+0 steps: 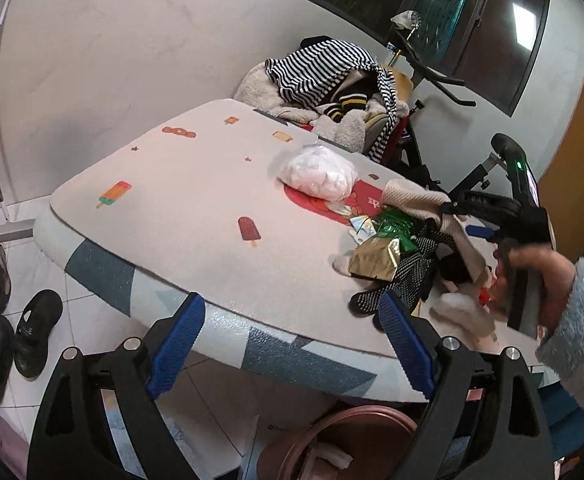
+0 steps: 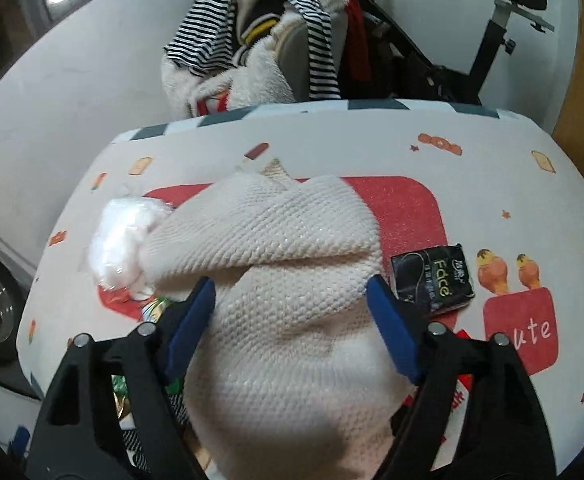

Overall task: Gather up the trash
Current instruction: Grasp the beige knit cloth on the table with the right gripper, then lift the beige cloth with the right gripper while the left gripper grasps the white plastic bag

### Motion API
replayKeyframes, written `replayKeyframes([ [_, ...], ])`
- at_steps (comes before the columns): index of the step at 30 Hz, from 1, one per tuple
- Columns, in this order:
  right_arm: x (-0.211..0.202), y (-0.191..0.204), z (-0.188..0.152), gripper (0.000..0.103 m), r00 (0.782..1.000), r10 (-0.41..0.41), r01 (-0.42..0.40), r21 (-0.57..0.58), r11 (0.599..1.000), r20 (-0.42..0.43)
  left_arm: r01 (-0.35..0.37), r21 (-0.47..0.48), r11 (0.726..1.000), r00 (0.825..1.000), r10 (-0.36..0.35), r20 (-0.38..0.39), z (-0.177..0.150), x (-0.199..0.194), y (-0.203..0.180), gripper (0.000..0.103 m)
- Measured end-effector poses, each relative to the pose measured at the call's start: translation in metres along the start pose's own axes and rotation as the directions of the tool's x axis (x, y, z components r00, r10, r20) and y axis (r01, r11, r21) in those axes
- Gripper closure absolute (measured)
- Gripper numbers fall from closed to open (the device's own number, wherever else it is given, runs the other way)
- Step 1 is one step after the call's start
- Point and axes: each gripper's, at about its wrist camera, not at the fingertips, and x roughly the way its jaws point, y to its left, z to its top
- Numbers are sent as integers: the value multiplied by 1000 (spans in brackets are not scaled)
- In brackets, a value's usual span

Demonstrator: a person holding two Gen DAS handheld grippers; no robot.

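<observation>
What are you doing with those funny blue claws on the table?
A person is clearing trash off the ice-lolly patterned table, a two-finger gripper in each hand. The right gripper hangs open around a cream knitted cloth, not pinching it. The left gripper is open and empty at the table's edge, above a brown round bin. A crumpled gold foil wrapper and a black tissue packet lie on the table.

Green wrapper [image 2: 159,304]: largely hidden under the cream knit cloth [image 2: 275,280].
Brown bin [image 1: 344,440]: cut off by the lower edge.
Red packet [image 2: 462,384]: mostly covered.
</observation>
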Motion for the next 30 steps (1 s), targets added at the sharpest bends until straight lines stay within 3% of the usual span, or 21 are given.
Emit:
replayKeyframes([
  [1,2,0,0,35,1000,4,-4,2,1000,-5,-1,1,1000,1000,1,-3,-2,0,-1,17],
  [2,3,0,0,51,1000,11,-12,-2,1000,-16,-2,2,1000,1000,2,-7,-3,1,-1,17],
  [3,5,1,0,59,999,21,-22,-15,1000,-49,-3,2,1000,1000,3,-11,-4,1,-1,17],
  [5,2,1,1,85,997,33,-34,-10,999,-65,1,-2,1000,1000,-1,-12,-6,0,-3,17],
  [6,-8,-1,2,87,997,60,-60,4,998,-53,4,-4,1000,1000,-4,-12,-5,1,-3,17],
  [11,-70,-7,10,91,981,155,-156,-1,988,120,13,4,1000,1000,-13,1,-7,-7,-11,17],
  [16,-158,-23,9,91,917,221,-218,-48,975,332,19,21,1000,999,-19,29,-6,-19,-20,17],
  [20,-208,-48,0,91,888,227,-219,-64,974,401,22,22,1000,999,-23,42,-6,-28,-26,17],
  [26,-256,-85,-35,91,912,39,34,-169,985,409,26,21,999,999,-26,39,-9,-31,-31,17],
  [30,-256,-110,-64,91,931,-134,224,-241,944,341,32,31,999,999,-33,32,-13,-29,-36,17],
])
